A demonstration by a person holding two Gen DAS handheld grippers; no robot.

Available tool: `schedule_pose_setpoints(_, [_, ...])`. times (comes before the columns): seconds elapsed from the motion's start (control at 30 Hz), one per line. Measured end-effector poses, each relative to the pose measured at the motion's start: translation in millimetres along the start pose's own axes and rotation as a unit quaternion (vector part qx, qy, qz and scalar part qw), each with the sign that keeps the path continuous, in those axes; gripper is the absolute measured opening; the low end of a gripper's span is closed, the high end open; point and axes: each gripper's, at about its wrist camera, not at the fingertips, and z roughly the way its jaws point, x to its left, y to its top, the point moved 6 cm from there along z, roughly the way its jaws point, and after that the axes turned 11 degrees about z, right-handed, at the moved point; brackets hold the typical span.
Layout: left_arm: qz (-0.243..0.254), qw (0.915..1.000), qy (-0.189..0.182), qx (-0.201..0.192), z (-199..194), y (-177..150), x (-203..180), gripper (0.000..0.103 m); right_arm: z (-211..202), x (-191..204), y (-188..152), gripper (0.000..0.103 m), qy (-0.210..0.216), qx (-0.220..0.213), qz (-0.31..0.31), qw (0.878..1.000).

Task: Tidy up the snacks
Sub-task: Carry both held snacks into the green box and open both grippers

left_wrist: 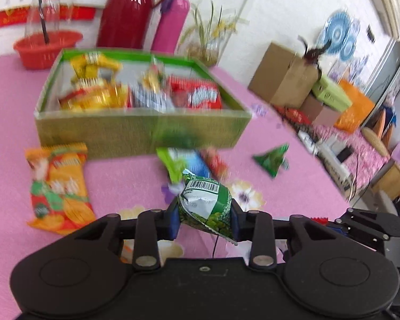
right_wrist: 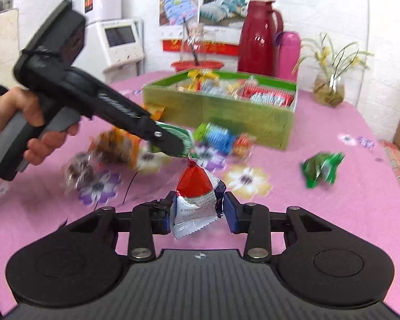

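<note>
Nearest the left wrist camera, the left gripper [left_wrist: 204, 214] has its jaws closed on a green pea packet [left_wrist: 206, 208], both pads pressing its sides and the crimped lower edge hanging below. In the right wrist view, the right gripper [right_wrist: 197, 212] has a red and white packet [right_wrist: 197, 200] between its jaws: the left pad touches the wrapper, while the right pad seems to stand a little off it, so whether the hold is firm cannot be told.

Further out on the pink flowered bench [left_wrist: 125, 184] lie loose snacks: an orange packet [left_wrist: 58, 186] at near left, a blue and green packet [left_wrist: 185, 164] in the middle just before the box, and a second green packet [left_wrist: 273, 160] well apart to the right. The person's hand [right_wrist: 34, 133] carrying the left tool shows at left in the right wrist view.

Beyond them stands the green box [left_wrist: 136, 130], open-topped and already holding red and yellow packets. Doing this step well likely means carrying each packet clear over the near wall of the box, one at a time so the tools do not cross, and letting go low inside a free spot. The right gripper would do well to close fully first. At the far edge stands a red jug [left_wrist: 132, 10].
</note>
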Motion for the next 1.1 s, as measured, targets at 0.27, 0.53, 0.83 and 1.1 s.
schedule_pose_setpoints(0.27, [-0.014,0.9957,0.048,-0.078,-47,49,31,0.028,-7,-4,72,0.065,-0.012,-0.101,-0.001,0.995])
schedule_pose_setpoints(0.53, [-0.035,0.9864,0.122,-0.104,-40,78,76,0.028,31,-40,117,0.066,-0.033,-0.169,0.064,0.983])
schedule_pose_setpoints(0.83, [-0.054,0.9854,0.136,-0.088,-3,85,106,0.029,93,-72,123,0.068,-0.061,-0.140,0.100,0.983])
schedule_pose_setpoints(1.1, [-0.073,0.9834,0.145,-0.081,18,76,118,0.103,120,-78,111,0.097,-0.069,-0.115,0.089,0.987])
